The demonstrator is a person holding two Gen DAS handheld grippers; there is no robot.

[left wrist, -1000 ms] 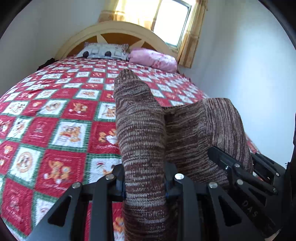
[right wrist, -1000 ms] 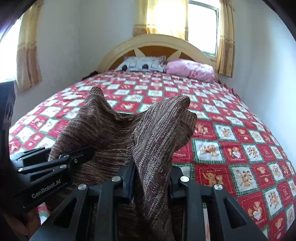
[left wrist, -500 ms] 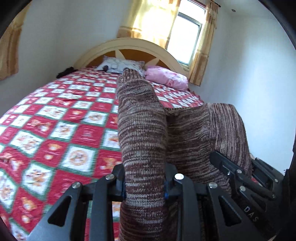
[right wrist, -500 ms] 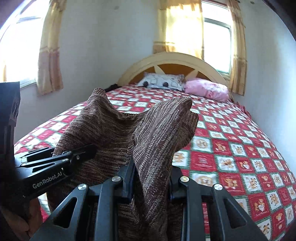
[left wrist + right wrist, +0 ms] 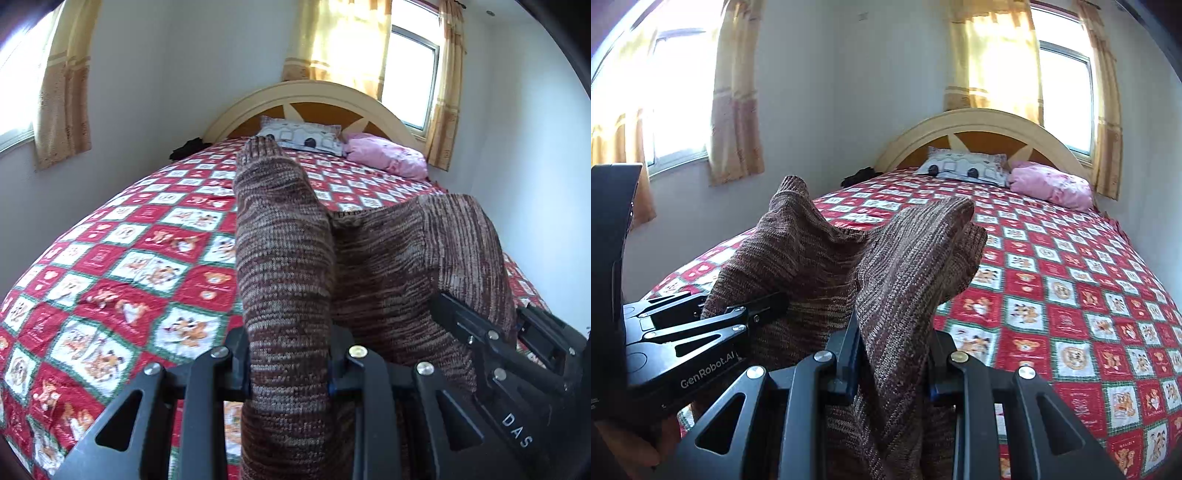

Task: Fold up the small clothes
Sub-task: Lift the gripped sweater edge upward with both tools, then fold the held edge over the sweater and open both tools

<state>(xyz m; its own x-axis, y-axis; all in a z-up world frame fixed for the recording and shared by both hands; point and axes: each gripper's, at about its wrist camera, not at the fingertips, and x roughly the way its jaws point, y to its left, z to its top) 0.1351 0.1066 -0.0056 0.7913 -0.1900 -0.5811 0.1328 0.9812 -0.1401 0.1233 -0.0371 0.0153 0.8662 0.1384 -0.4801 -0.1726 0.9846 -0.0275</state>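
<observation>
Both my jaws are clamped on the brown-and-tan marled knit garment (image 5: 288,280), one pinch per corner, so it hangs spread between my left gripper (image 5: 290,363) and right gripper (image 5: 892,365). It's held in the air above the red checked cartoon-print bedspread (image 5: 122,266), probably to lay it flat for folding.

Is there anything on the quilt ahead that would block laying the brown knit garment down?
Nothing visible. Both grippers, left and right, hold the brown knit garment above the quilt, which looks bare ahead; the pillows lie far off by the headboard.
</observation>
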